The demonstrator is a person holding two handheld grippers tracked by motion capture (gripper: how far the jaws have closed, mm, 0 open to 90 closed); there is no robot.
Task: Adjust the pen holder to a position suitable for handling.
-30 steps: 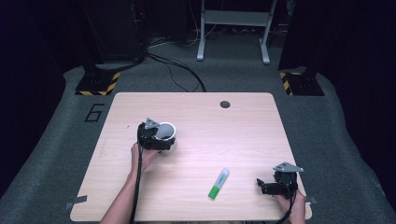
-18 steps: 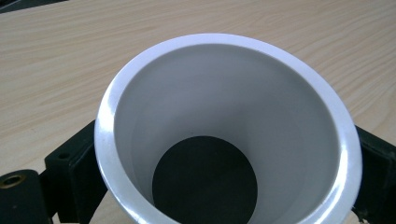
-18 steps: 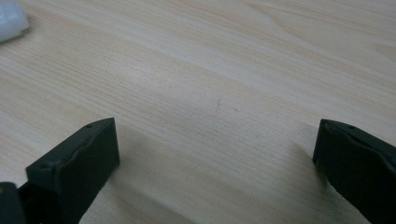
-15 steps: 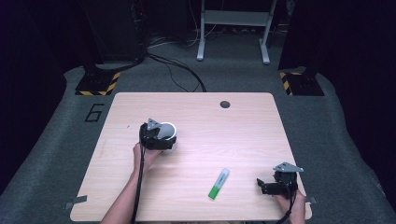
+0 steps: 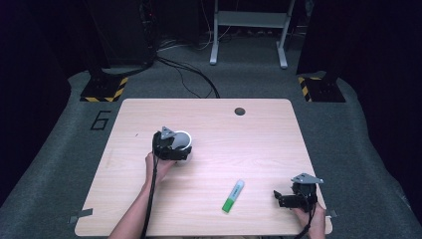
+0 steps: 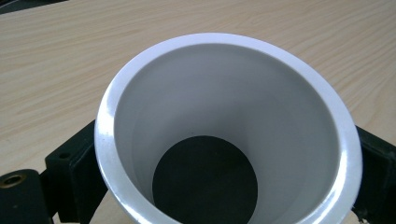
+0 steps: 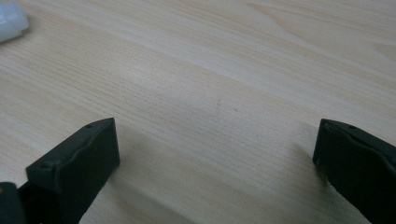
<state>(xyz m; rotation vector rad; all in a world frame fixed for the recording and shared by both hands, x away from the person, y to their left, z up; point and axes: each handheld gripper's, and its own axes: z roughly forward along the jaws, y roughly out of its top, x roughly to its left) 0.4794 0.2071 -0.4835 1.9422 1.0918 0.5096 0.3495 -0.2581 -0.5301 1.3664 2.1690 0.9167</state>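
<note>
High view shows a pale wooden worktop (image 5: 209, 124) on grey carpet, with the person's forearms coming in from the bottom edge. Toward the left of the worktop, the left hand (image 5: 158, 167) holds the left tongs (image 5: 175, 148), which are pinching a white cup (image 5: 182, 140); the grey three-cornered plate on top of the tongs sits just beside the cup's rim, and a black cable trails back along the forearm. Whether the cup's base touches the wood cannot be told from this view.

Left gripper view looks straight down into the white cup (image 6: 229, 130): its rim is a wide white ring, the inside is plain grey-white, and the bottom reads as a dark circle. One black jaw presses on the cup's wall at each side, at the lower left and the lower right of the view, with the wood grain of the worktop (image 6: 93, 46) behind.

Further right in the high view, a green and white marker (image 5: 233, 196) lies flat on the wood, slanted, its white end pointing up and right, well apart from both tongs. A small dark hole (image 5: 240, 111) sits near the far edge.

At the right near corner, the right hand (image 5: 309, 219) holds the right tongs (image 5: 276, 197) low over the worktop, pointing left. Right gripper view shows their two black jaws spread wide with bare wood (image 7: 210, 93) between them, gripping nothing, and a white object (image 7: 11, 23) at the top left corner, too cropped to identify
</note>
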